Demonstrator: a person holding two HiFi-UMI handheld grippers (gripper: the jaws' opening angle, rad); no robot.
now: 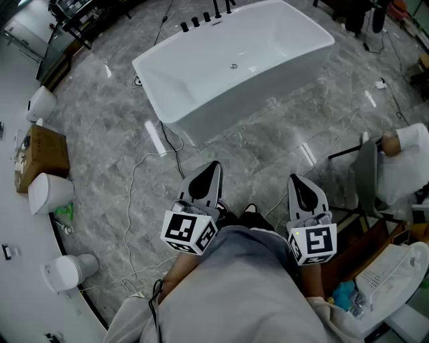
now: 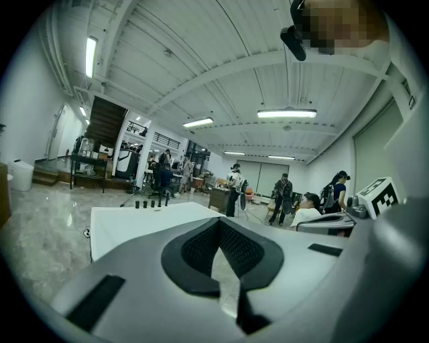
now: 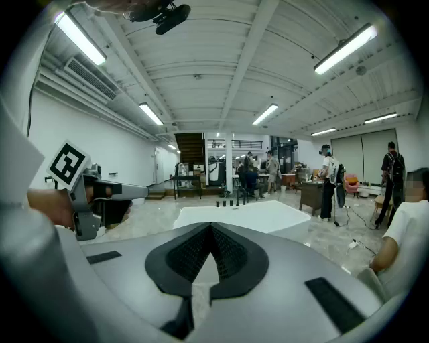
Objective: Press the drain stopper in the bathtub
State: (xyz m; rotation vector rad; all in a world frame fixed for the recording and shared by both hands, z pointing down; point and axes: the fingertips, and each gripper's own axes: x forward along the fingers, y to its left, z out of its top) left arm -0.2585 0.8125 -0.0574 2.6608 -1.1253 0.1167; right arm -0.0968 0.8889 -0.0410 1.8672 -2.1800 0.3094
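A white freestanding bathtub (image 1: 201,53) stands on the grey marble floor at the top of the head view. Its small round metal drain stopper (image 1: 233,65) sits in the middle of the tub's bottom. Both grippers are held close to my body, well short of the tub and pointing toward it. The left gripper (image 1: 213,166) is shut with nothing in it, and so is the right gripper (image 1: 295,179). Beyond the left gripper (image 2: 218,224) the bathtub (image 2: 134,224) shows as a flat white shape. Past the right gripper (image 3: 211,228) lies the bathtub (image 3: 248,214); the stopper is hidden in both gripper views.
Black faucet knobs (image 1: 204,19) line the tub's far rim. A black cable (image 1: 177,151) and a white cable (image 1: 134,201) trail over the floor before the tub. A cardboard box (image 1: 41,154) and white fixtures (image 1: 50,192) stand left. A seated person (image 1: 402,157) and chair (image 1: 367,175) are right.
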